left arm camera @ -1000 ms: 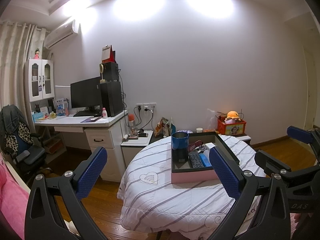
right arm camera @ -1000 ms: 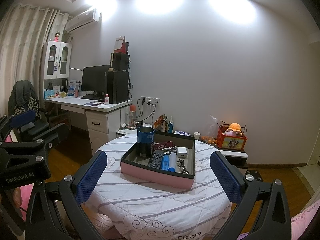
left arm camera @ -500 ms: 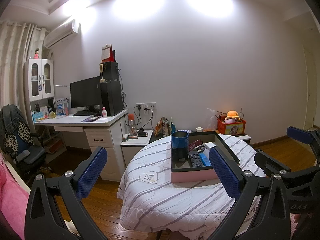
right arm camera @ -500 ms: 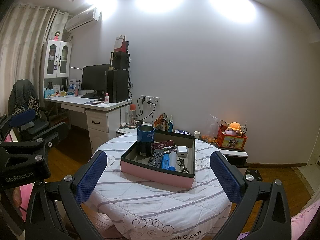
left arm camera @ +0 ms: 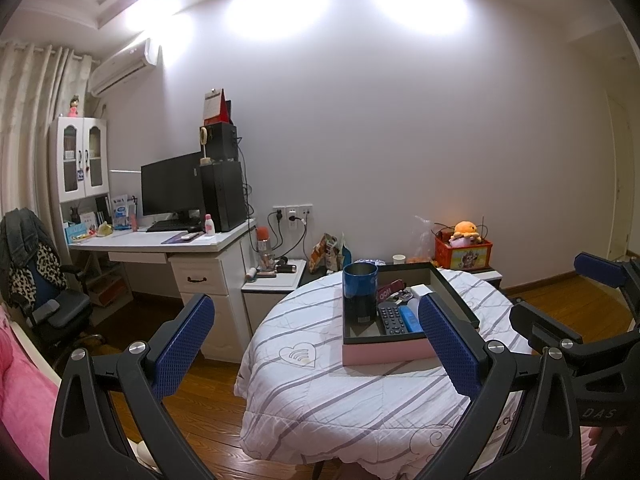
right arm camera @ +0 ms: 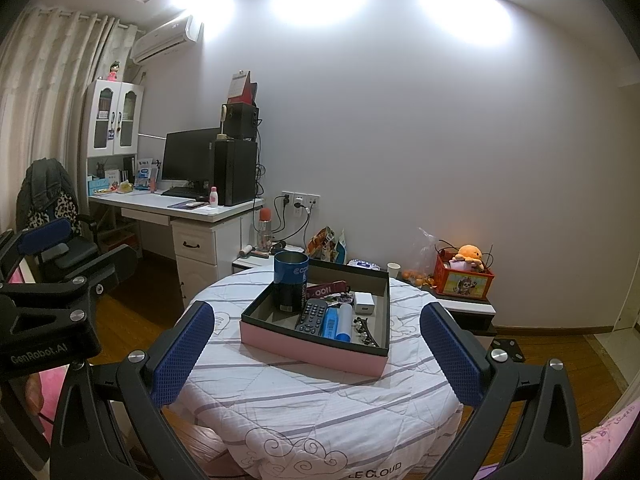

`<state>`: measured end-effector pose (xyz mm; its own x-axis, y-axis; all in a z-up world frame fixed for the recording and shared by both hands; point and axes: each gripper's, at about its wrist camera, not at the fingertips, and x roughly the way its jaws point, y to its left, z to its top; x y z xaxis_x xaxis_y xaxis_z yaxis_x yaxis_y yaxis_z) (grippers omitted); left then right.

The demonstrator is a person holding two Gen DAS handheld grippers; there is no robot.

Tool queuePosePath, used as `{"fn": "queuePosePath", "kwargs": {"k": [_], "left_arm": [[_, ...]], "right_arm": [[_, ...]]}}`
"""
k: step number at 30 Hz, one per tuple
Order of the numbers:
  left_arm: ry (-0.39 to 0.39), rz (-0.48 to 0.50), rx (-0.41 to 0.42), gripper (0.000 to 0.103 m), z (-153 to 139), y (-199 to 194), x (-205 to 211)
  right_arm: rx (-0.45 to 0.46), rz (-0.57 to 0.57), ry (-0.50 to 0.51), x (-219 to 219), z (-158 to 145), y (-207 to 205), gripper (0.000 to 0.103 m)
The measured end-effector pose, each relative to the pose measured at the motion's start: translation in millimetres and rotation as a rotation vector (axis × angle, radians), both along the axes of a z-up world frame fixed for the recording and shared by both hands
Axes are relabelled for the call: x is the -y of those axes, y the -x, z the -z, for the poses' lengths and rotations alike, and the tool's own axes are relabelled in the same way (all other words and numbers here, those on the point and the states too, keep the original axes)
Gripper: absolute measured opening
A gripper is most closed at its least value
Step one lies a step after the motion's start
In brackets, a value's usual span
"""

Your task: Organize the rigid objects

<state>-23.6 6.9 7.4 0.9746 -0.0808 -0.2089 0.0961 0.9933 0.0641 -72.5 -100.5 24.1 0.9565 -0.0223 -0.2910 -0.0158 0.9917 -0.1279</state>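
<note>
Pink-sided box (right arm camera: 312, 350) holds upright blue cup (right arm camera: 291, 286).

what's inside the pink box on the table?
Inside the pink box: an upright blue cup, black remote, blue tube, white block, red tag and small dark bits. The near wall and the cup hide part of the floor.
</note>
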Motion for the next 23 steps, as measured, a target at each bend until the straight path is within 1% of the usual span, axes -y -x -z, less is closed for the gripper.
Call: {"fn": "queuePosePath", "kwargs": {"k": [23], "left_arm": [[0.001, 0.001, -0.003, 0.103, -0.1, -0.7, 0.8]], "right_arm": [[-0.002, -0.001, 0.004, 1.4, 0.1, -0.8, 0.103]]}}
